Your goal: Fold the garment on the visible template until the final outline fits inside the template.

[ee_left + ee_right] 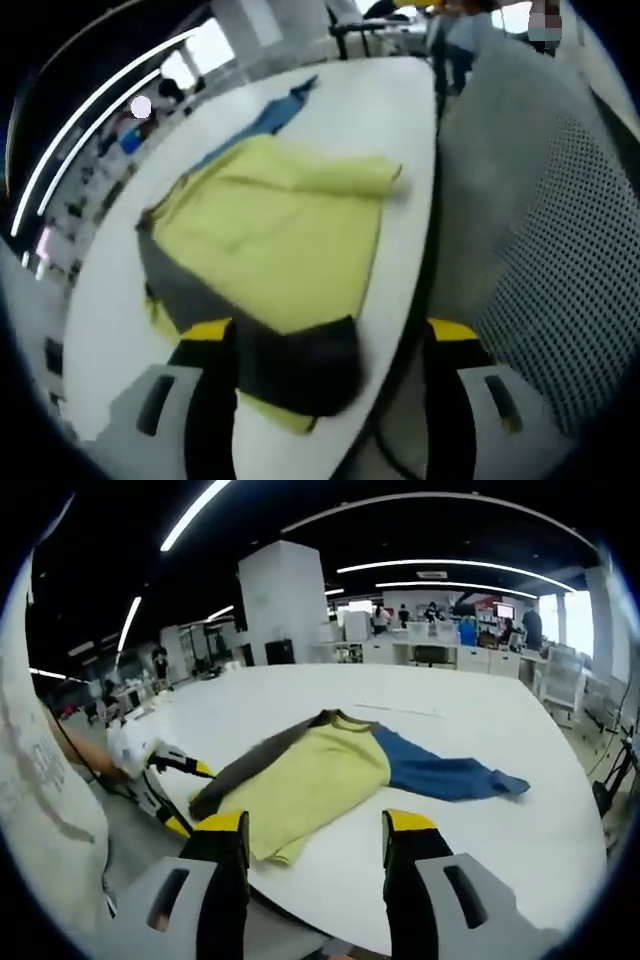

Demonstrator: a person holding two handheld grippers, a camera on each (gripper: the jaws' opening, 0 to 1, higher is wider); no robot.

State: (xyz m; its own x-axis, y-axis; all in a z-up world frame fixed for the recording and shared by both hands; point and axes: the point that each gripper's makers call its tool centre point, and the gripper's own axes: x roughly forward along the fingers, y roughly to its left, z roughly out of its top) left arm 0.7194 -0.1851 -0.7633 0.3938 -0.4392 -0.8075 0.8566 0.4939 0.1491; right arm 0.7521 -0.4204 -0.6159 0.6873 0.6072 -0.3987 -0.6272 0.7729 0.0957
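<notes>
The white table carries the garment, yellow with a dark grey edge and a blue sleeve reaching to the right, lying partly folded near the table's near-left edge. The right tongs hover spread wide and empty over the near table edge, just short of the yellow fabric. The left tongs are spread wide at the garment's dark corner, which lies between the jaws, though whether they touch it cannot be told.

Soft matt cloth garment, smooth table
</notes>
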